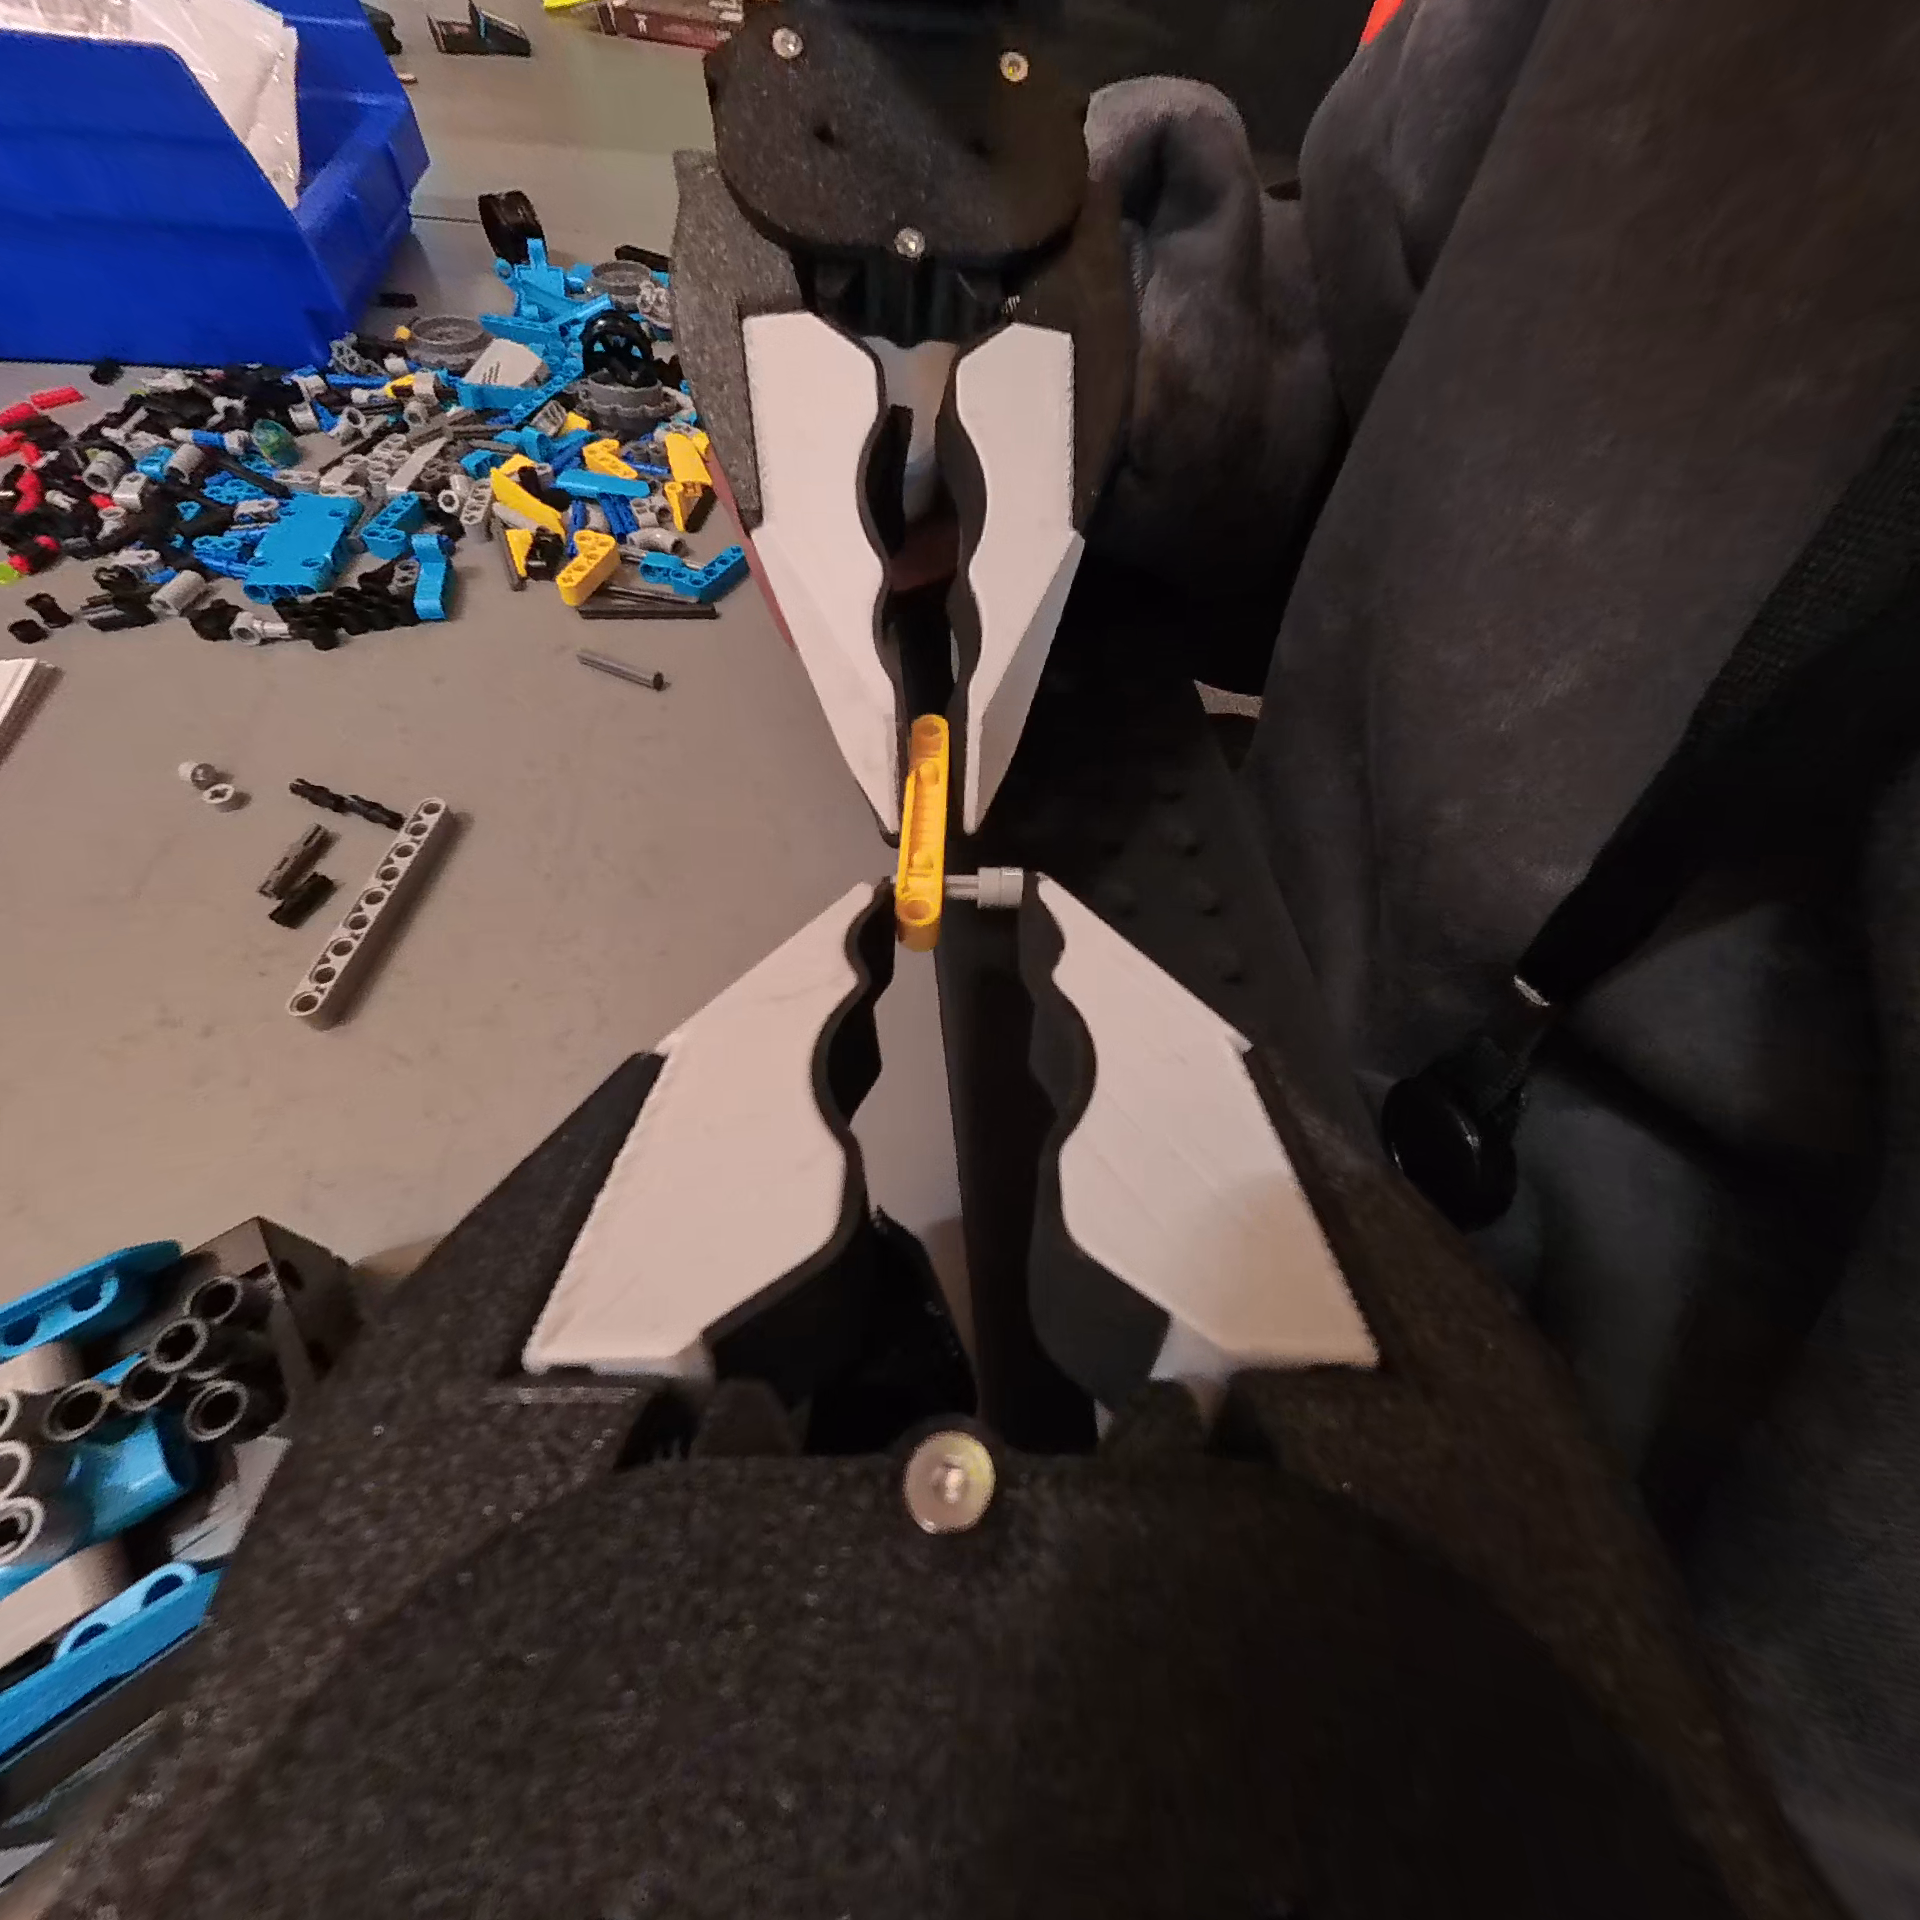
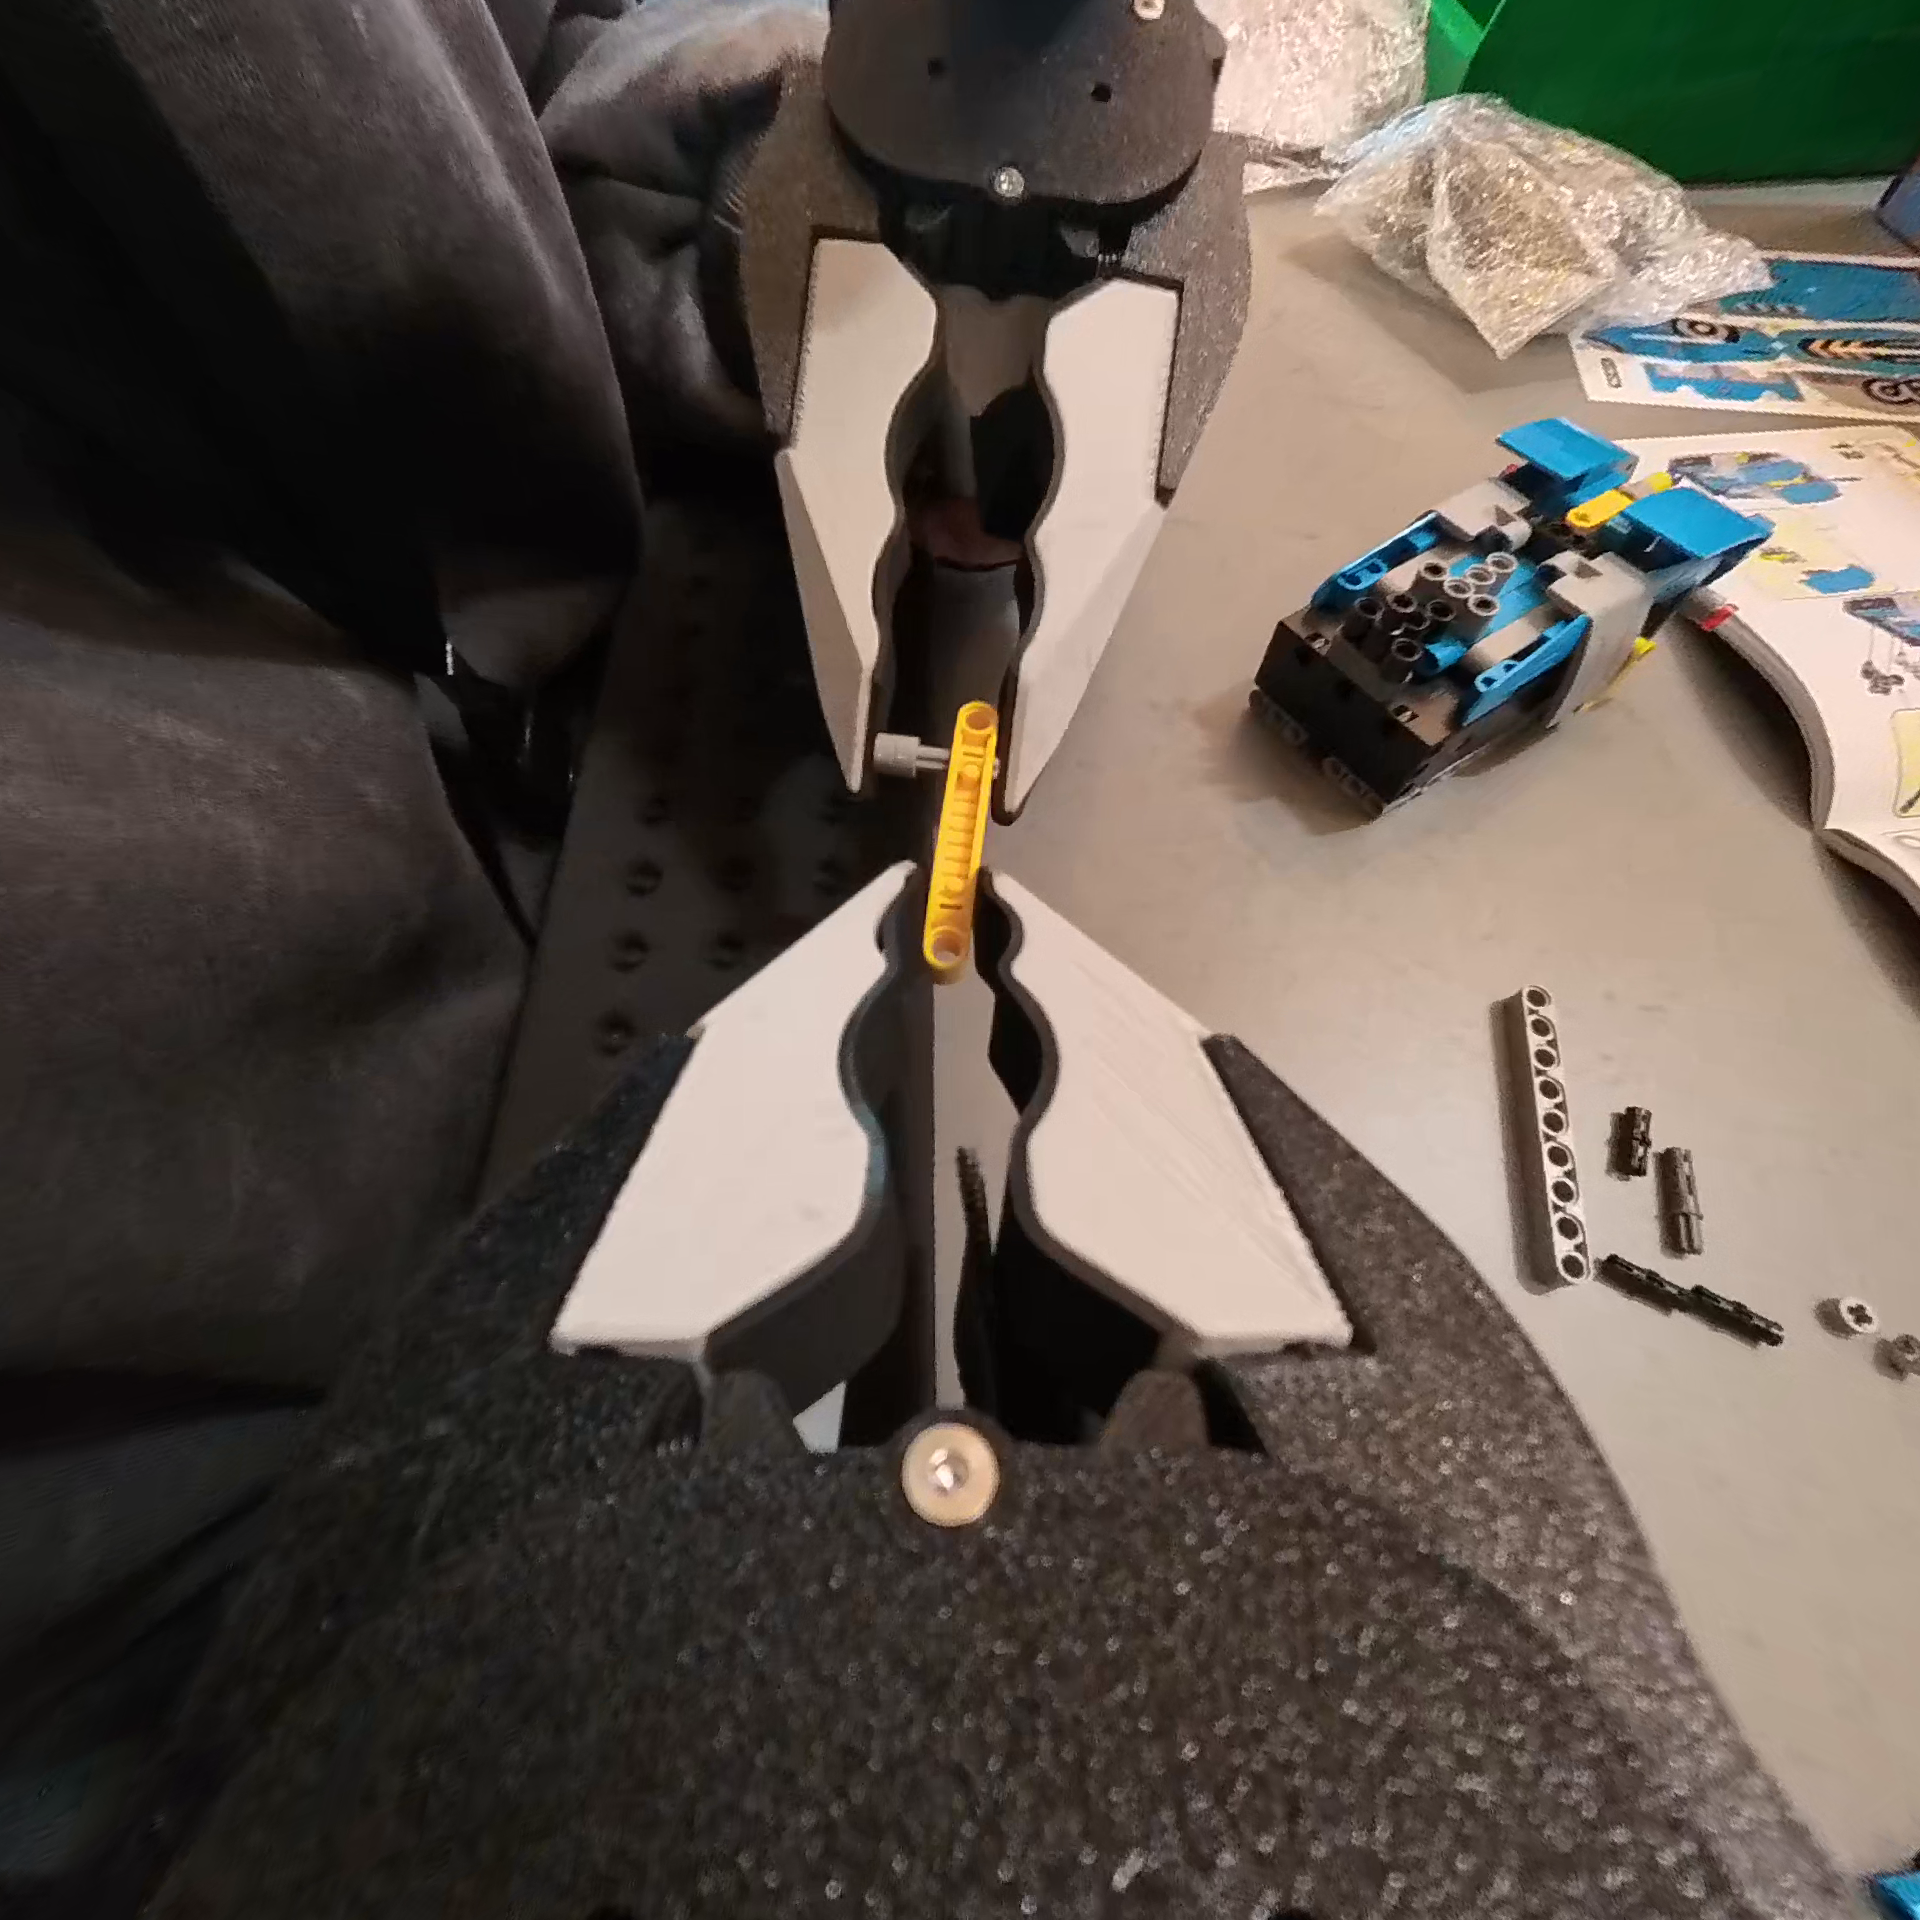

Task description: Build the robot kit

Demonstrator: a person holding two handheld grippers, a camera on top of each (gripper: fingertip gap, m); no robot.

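Observation:
A thin yellow beam (image 1: 924, 821) with a row of holes hangs in the air between my two grippers, which face each other tip to tip. A short grey pin (image 1: 995, 889) sticks out of the beam's end hole. My left gripper (image 1: 956, 883) is closed across that end, one finger on the beam and the other on the pin's head. My right gripper (image 2: 951, 878) is shut on the beam's (image 2: 961, 842) other end. In the right wrist view the left gripper (image 2: 930, 790) and the pin (image 2: 906, 753) show beyond it. The right gripper (image 1: 930, 826) also shows in the left wrist view.
On the grey table lie a pile of loose blue, yellow and black pieces (image 1: 364, 499), a blue bin (image 1: 187, 208), a long grey beam (image 1: 374, 914) with black pins beside it, a part-built blue model (image 2: 1475, 644), a booklet (image 2: 1870, 665) and a plastic bag (image 2: 1507, 218). A person's dark clothing (image 1: 1558, 623) is close behind the grippers. The tips of both grippers are at nearly the same place.

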